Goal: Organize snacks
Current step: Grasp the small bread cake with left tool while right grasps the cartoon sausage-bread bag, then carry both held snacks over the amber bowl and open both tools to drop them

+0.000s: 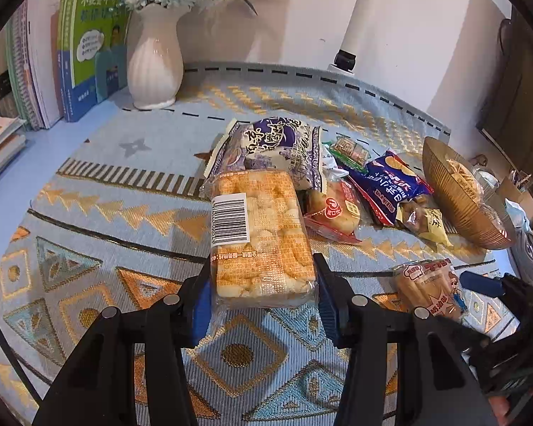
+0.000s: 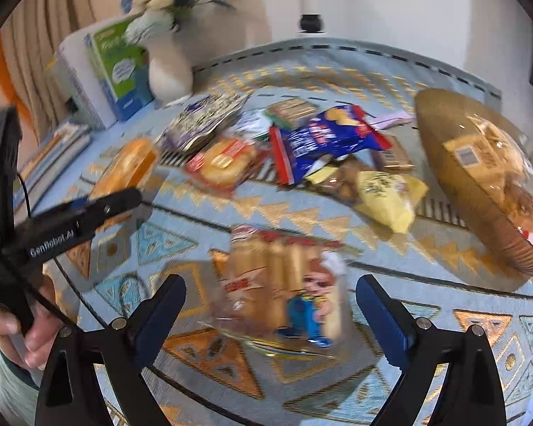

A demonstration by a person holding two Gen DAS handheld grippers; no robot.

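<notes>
Left wrist view: the left gripper (image 1: pixel 263 284), jaws closed on a clear-wrapped bread pack (image 1: pixel 261 234), holds it at frame centre, barcode up, long axis pointing away toward the snack pile (image 1: pixel 337 177).

Right wrist view, blurred: the right gripper (image 2: pixel 270 305), jaws wide and empty, hovers over a cartoon-printed bread bag (image 2: pixel 284 284) lying lengthwise on the counter (image 2: pixel 426 291); a gold bowl (image 2: pixel 455 184) holding a packet is at right.

Snack pile (image 1: pixel 323 184) left of basket (image 1: pixel 458 198); vase (image 1: pixel 156 64) behind.
</notes>
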